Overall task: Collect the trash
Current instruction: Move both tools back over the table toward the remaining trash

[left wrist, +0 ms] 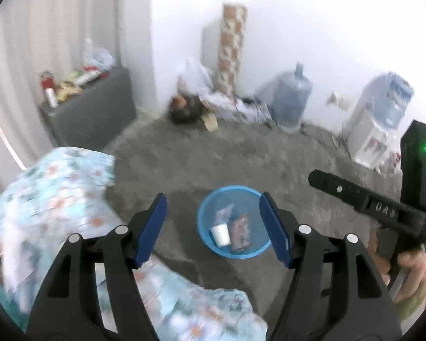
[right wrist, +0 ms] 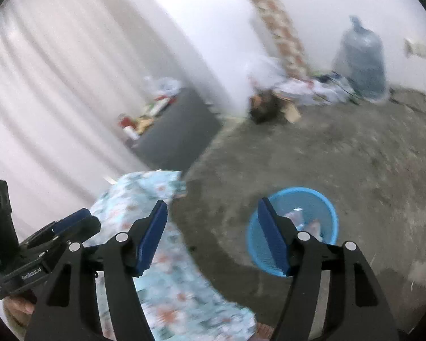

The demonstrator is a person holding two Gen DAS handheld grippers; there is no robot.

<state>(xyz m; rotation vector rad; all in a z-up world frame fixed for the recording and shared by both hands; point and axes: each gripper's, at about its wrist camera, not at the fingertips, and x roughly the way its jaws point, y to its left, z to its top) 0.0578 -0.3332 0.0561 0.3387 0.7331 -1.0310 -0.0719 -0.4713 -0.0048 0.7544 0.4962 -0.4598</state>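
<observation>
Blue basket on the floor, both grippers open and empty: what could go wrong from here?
1. The blue basket is light mesh on rough floor; a careless drop at its rim might tip it, spilling the white cup and wrappers.
2. The right gripper and left gripper are close together and could collide.

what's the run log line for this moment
left tongs: open, empty | right tongs: open, empty | blue basket: on floor, holds white cup, wrappers
</observation>
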